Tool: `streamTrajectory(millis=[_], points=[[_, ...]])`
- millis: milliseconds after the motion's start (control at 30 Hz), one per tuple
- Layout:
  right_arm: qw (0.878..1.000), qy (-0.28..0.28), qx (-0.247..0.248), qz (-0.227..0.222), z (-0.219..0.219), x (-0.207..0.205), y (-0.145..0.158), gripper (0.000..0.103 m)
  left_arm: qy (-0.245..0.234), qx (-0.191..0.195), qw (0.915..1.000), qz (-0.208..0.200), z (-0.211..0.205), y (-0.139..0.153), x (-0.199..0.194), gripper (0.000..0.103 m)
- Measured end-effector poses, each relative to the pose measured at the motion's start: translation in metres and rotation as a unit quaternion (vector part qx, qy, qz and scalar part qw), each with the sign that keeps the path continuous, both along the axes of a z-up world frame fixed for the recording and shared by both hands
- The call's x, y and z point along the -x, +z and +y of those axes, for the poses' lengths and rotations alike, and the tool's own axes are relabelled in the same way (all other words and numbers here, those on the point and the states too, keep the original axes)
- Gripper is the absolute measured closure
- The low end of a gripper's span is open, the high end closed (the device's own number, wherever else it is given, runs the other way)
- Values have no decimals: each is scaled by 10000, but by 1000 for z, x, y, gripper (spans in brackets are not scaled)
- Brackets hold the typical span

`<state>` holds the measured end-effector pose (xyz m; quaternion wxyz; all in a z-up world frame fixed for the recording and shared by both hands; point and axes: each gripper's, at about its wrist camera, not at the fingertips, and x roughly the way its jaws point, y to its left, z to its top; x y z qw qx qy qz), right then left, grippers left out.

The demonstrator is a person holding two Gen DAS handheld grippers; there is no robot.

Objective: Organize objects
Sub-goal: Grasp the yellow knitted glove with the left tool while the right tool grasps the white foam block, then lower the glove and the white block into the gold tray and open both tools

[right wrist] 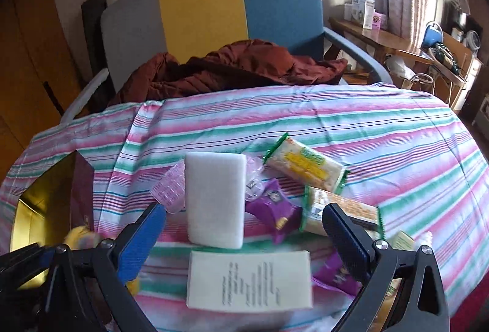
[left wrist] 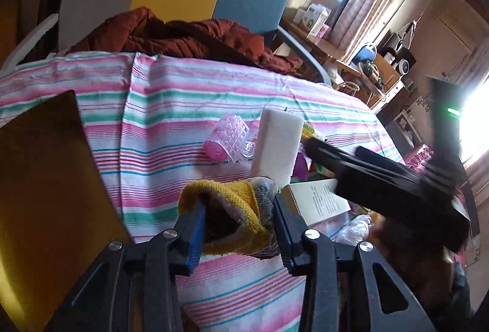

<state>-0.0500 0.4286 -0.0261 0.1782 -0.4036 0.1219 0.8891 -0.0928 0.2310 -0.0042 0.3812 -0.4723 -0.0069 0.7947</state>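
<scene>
The left claw (left wrist: 237, 225) is closed on a knitted glove (left wrist: 232, 209), yellow at the cuff and grey, worn-looking at the other end, soft and crumpled between the two blue pads. Just ahead of it stands a white sponge block (left wrist: 276, 145), smooth and rectangular, and left of that a pink plastic hair roller (left wrist: 226, 142) with a lattice surface. The right claw (right wrist: 244, 228) is open and holds nothing; the sponge is straight ahead of it, a flat cream box (right wrist: 249, 280) with printed text lies between its fingers, and shiny snack packets (right wrist: 305, 164) lie ahead to its right. All rest on the counter (right wrist: 397, 133), covered by striped cloth.
</scene>
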Motion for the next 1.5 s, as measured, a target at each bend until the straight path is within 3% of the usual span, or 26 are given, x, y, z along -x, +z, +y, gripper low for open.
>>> streamTrajectory(millis=[100, 267, 300, 333, 433, 767, 933, 1067, 1167, 1400, 1500], points=[[9999, -34, -61, -140, -4, 18, -9, 0, 56, -67, 9999, 144, -15, 8, -7, 63], [9988, -87, -287, -386, -10, 44, -23, 11, 268, -178, 9995, 69, -40, 11, -11, 63], [9985, -101, -306, -454, -9, 46, -27, 24, 313, -190, 9993, 55, -44, 11, -11, 63], [9982, -81, -287, -516, -6, 48, -29, 47, 355, -207, 9991, 43, -49, 11, -11, 63], [9987, -19, -176, -485, -3, 42, -29, 46, 476, -228, 9986, 48, -62, 11, -14, 63], [9992, 196, 14, 337, -22, -14, 22, 46, 1085, -137, 9940, 87, -118, 7, -20, 62], [9953, 663, 216, 679, -54, -31, 45, 46, 1530, 84, 9881, 85, -160, -1, -26, 62], [9884, 1289, 455, 666, -91, -30, 51, 46, 1941, 309, 9805, 68, -200, -8, -31, 62], [9779, 1947, 554, 523, -128, -26, 49, 46, 2201, 455, 9744, 24, -226, -12, -38, 62], [9336, 3538, 402, -394, -245, -3, 13, 42, 2597, 640, 9635, -94, -267, -19, -51, 54], [9161, 3890, 782, -581, -279, 2, -5, 19, 2760, 621, 9591, -113, -280, -19, -54, 48]])
